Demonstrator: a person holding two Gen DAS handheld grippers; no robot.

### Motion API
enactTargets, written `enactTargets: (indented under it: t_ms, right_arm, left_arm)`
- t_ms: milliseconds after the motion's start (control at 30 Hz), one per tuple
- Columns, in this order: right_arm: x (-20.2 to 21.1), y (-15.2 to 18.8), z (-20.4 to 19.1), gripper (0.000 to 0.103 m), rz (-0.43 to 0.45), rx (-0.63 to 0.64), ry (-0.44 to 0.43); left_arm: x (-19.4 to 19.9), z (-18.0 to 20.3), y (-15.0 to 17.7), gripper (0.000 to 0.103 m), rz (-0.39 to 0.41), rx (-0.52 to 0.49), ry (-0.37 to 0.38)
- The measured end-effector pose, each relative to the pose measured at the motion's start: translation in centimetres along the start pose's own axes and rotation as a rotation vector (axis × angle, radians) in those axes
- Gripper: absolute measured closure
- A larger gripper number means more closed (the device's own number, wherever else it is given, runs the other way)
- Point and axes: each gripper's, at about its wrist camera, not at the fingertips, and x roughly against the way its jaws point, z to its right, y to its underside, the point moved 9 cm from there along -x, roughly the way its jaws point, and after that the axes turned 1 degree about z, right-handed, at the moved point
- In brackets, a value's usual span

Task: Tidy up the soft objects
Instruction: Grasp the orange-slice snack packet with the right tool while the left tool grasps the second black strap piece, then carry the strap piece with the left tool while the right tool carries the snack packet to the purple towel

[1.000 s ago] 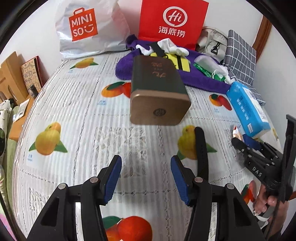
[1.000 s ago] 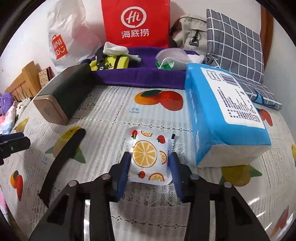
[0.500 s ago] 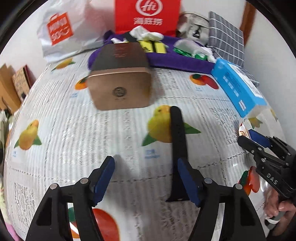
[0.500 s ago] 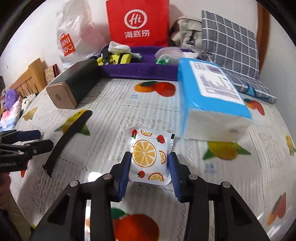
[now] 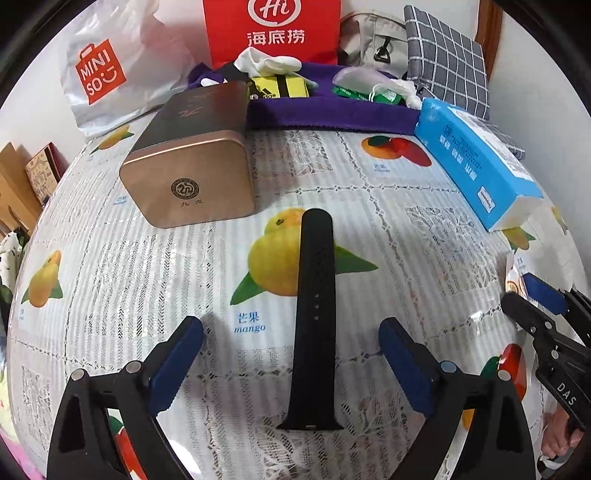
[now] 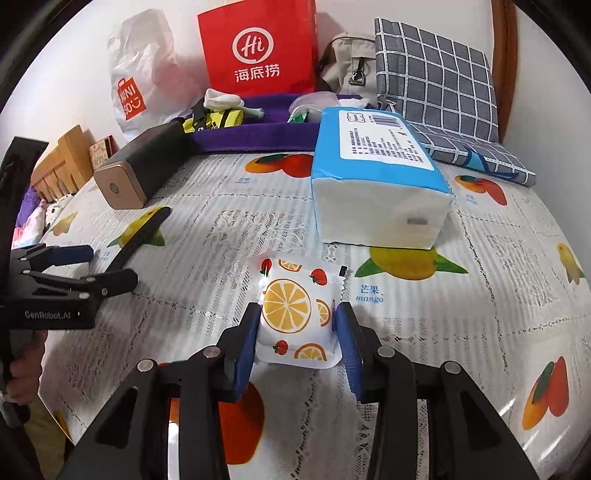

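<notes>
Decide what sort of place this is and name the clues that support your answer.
Most likely a bedroom: the work surface looks like a bed under a fruit-print cover, a grey checked pillow leans against the wall, and shopping bags stand along it.

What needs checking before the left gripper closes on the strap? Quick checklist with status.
1. Left gripper open: ok, jaws spread wide.
2. Black strap between the fingers: ok, roughly centred, lying flat.
3. Pads touching strap: not ok, gaps on both sides.
4. Right gripper holding the fruit-print packet: ok, clamped on both sides.
5. Right gripper clear of the strap: ok, off to the right in the left wrist view.
6. Height above bedspread: cannot tell.
</notes>
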Motion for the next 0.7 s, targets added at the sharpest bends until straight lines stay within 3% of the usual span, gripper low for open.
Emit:
enactTargets:
  t_ms: [100,167,267,400,533,700]
  right_arm:
    - [0.1,0.1,0.3,0.062,-0.005,-0.012,-0.018]
    - [0.3,0.2,0.7,0.062,-0.011,-0.034,-0.039]
    - [0.5,0.4,1.4,0.062,-0.013,-0.056,-0.047]
    - [0.7,0.6,2.1,0.062,-0.013,-0.06,-0.027]
    - [0.8,0.8,2.5,0.062,0.001,-0.061,-0.021]
    - [0.8,0.6,2.5,0.062,0.009,-0.05,-0.011]
  left_arm:
    - [0.3,0.5,-0.3,0.024,0.021,-0.014,0.004]
    - [0.7,1.3,-0.6,0.055,0.034,-0.037,0.025]
    - [0.8,2.6,-0.9,0.083,0.041,-0.085,0.043]
    - [0.9,2.8,-0.9,0.083,0.054,-0.11,0.043]
    - [0.8,2.5,-1.2,0.082,0.044,-0.064,0.092]
    - [0.6,3.2,-1.4,0.083,0.047,-0.13,0.052]
